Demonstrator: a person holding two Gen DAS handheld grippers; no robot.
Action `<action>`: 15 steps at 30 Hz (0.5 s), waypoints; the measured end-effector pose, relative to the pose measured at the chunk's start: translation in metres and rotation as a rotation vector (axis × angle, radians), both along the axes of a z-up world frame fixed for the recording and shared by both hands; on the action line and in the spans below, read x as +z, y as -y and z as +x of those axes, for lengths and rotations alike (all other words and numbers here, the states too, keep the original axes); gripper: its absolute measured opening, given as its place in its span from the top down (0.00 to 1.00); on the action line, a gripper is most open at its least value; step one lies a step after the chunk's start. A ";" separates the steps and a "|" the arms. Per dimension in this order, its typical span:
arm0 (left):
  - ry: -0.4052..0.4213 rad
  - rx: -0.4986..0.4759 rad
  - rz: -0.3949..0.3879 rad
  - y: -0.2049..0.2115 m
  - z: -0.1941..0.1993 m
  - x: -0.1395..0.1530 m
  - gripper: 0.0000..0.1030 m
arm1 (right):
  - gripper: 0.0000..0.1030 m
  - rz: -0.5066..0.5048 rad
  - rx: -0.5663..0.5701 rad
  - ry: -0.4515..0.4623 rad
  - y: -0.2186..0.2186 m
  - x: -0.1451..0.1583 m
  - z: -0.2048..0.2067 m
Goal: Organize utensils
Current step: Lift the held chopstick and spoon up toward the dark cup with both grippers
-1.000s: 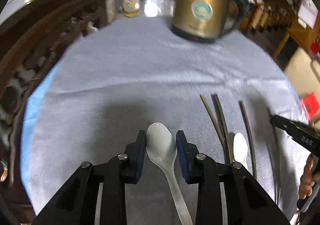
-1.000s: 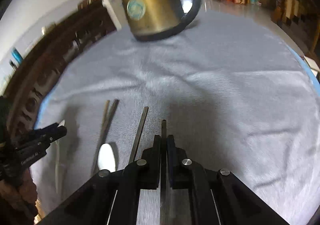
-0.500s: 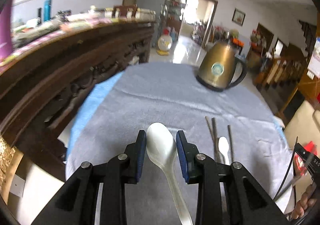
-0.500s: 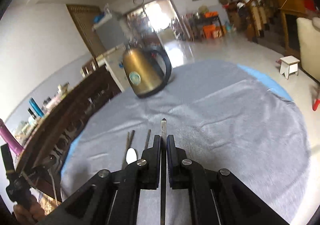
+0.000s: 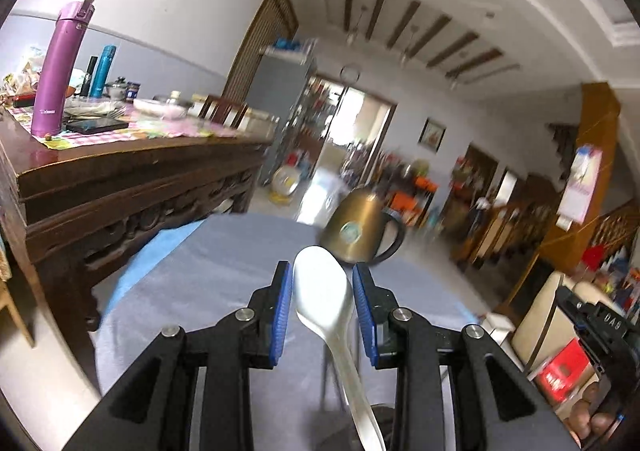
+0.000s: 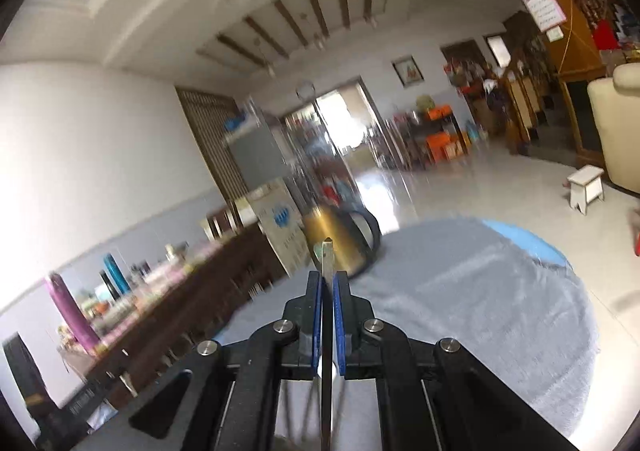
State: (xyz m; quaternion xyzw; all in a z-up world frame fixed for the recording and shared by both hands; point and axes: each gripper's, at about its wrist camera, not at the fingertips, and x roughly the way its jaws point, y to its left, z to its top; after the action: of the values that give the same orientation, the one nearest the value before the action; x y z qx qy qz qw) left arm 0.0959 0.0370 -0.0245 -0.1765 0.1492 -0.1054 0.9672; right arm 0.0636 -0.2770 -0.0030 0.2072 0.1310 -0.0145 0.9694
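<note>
Holding one thing in each hand, the person has both tools tipped up and away from the tabletop (image 5: 224, 279), which has a gray cloth on it. The left gripper (image 5: 323, 305) has its jaws squeezed on the sides of a white spoon (image 5: 325, 291); the bowl pokes out past the blue pads and the handle runs back under the camera. Gripping at the bowl likely keeps the slippery spoon from sliding out. The right gripper (image 6: 327, 317) has its jaws pressed nearly together on a thin dark chopstick (image 6: 327, 271), with its tip sticking out in front. The tight pinch is probably what keeps so thin a stick from rolling. A gold kettle (image 5: 360, 229) stands at the far end of the tabletop, well apart from both tools. Both things look lifted, so my guess is they are being carried somewhere to be sorted.
</note>
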 end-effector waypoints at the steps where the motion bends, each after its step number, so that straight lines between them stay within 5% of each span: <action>1: 0.018 0.008 -0.004 0.002 -0.002 -0.001 0.69 | 0.94 0.009 -0.005 0.044 -0.003 0.006 -0.006; 9: 0.084 0.012 -0.043 0.018 -0.005 -0.017 0.69 | 0.94 0.004 -0.045 0.218 -0.037 0.026 -0.021; 15: 0.162 0.035 0.028 0.040 -0.010 -0.028 0.69 | 0.94 -0.094 -0.082 0.239 -0.075 0.017 -0.014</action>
State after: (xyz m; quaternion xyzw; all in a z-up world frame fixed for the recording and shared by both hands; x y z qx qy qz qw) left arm 0.0857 -0.0029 -0.0520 -0.1565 0.0687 -0.1005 0.9801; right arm 0.0493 -0.2023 0.0143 0.1672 0.0051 -0.0354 0.9853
